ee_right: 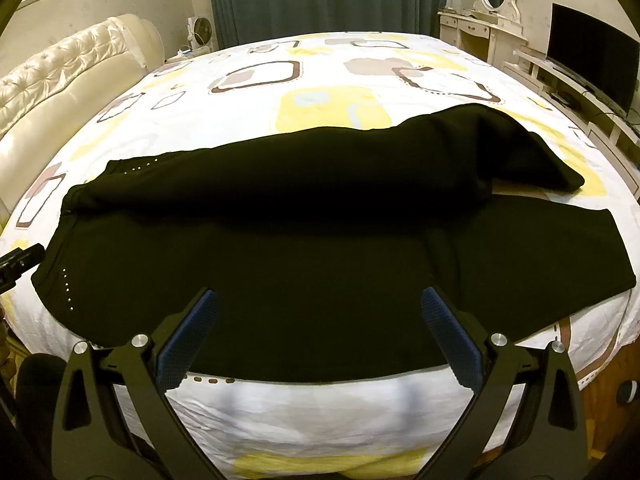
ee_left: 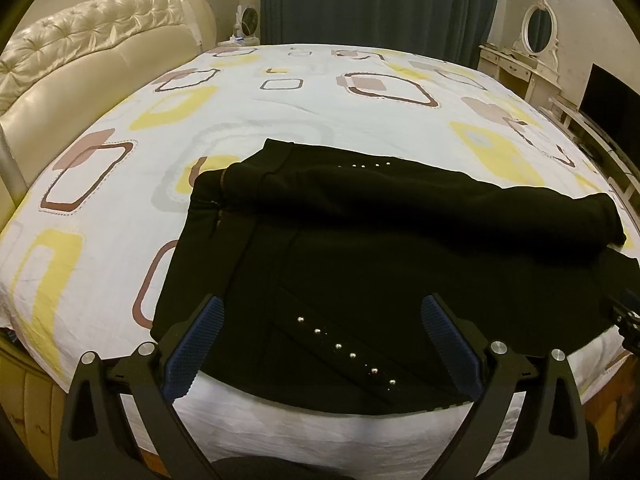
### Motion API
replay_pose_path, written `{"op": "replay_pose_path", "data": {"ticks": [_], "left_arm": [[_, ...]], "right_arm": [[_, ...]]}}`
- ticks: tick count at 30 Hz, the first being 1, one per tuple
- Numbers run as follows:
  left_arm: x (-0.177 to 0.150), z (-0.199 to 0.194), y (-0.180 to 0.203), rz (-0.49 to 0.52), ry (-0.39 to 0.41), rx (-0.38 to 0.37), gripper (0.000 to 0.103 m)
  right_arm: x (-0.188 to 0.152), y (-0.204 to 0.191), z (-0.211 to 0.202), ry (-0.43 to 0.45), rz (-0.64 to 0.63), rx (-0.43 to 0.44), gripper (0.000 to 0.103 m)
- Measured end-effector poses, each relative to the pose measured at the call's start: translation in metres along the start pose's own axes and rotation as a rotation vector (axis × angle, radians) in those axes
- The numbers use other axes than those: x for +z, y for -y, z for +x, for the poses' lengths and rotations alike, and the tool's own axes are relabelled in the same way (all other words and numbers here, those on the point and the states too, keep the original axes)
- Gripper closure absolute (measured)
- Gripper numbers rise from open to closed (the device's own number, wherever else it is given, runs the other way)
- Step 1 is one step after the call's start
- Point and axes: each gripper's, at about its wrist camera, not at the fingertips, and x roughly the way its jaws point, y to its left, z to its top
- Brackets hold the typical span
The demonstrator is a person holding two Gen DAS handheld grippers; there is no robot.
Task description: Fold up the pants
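Both grippers spread wide, grasping nothing: left gripper (ee_left: pixel 320 320) poised over the waist end of the pants (ee_left: pixel 360 248), right gripper (ee_right: pixel 320 312) over the leg section. Pants (ee_right: pixel 280 240) lying across the near edge of the bed (ee_right: pixel 320 408), ahead of and beneath both sets of fingers. One leg bunched up beyond the fingertips, hem turned back; the other leg flat, running out past the right fingers. Studs (ee_left: pixel 346 350) just between the left fingers. Barely begun, by the look of it: smoothing, laying leg on leg and folding lengthwise all left. No brand, label or readable writing anywhere.
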Motion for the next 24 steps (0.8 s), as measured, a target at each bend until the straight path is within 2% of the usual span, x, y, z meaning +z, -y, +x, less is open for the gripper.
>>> {"op": "replay_pose_path", "data": {"ticks": [24], "left_arm": [[-0.0006,-0.0019,0.0014,-0.001,0.005,-0.012,0.004]], "right_arm": [[-0.0009,0.002,0.0051,-0.003,0.0,-0.003,0.002]]}}
